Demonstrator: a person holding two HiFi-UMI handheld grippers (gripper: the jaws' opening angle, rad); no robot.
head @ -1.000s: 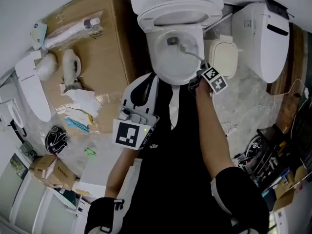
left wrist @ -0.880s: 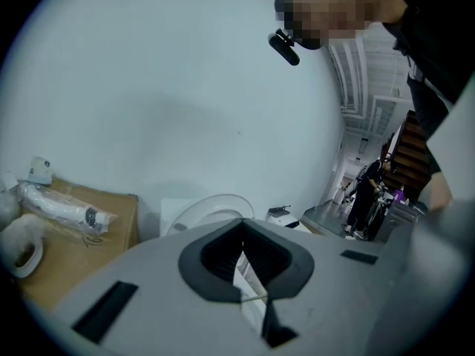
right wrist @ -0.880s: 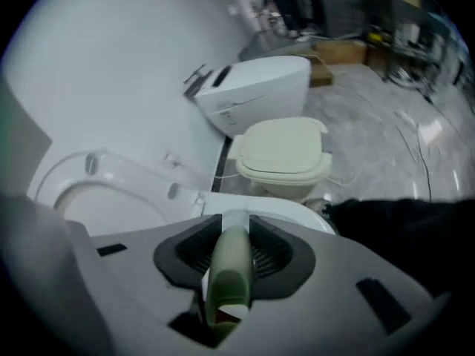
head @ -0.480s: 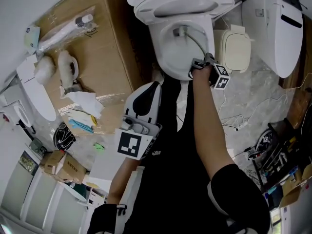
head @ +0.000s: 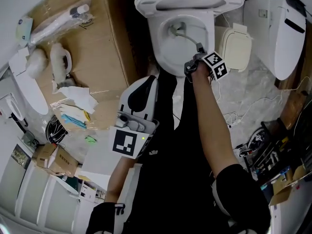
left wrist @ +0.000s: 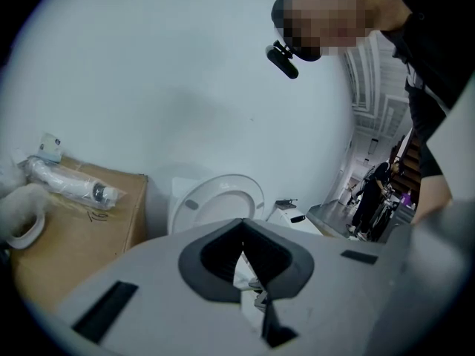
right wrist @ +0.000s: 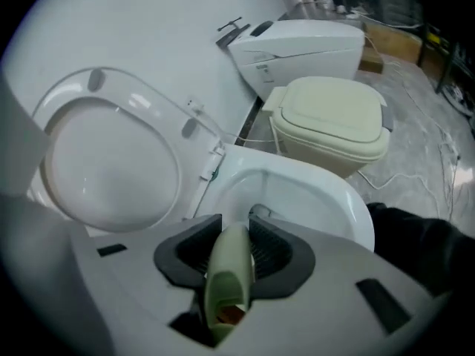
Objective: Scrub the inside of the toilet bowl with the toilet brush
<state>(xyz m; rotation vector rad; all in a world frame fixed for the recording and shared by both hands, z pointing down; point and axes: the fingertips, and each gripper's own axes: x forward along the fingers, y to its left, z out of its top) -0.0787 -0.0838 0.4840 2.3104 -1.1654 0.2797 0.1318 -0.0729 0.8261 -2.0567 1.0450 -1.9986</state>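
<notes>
The white toilet bowl (head: 163, 52) stands at the top of the head view with its seat and lid (head: 187, 1) raised. My right gripper (head: 195, 64) hangs over the bowl's near rim, shut on the pale green handle of the toilet brush (right wrist: 230, 273). The brush's thin shaft (head: 187, 37) reaches down into the bowl, and its head (head: 174, 28) lies against the far inner wall. In the right gripper view the bowl (right wrist: 326, 199) opens just past the jaws. My left gripper (head: 136, 106) is held low near the person's body, shut with nothing in it, away from the toilet.
A large cardboard box (head: 87, 57) with bagged parts stands left of the toilet. A cream lidded bin (head: 238, 48) and a second white toilet (head: 278, 33) stand at the right. Cables (head: 239, 116) trail over the marble floor. Boxes and tools (head: 273, 160) crowd the lower corners.
The brush head has swept inside the bowl from the middle toward the far left wall. My right gripper stays at the near rim, and the left one has barely moved.
</notes>
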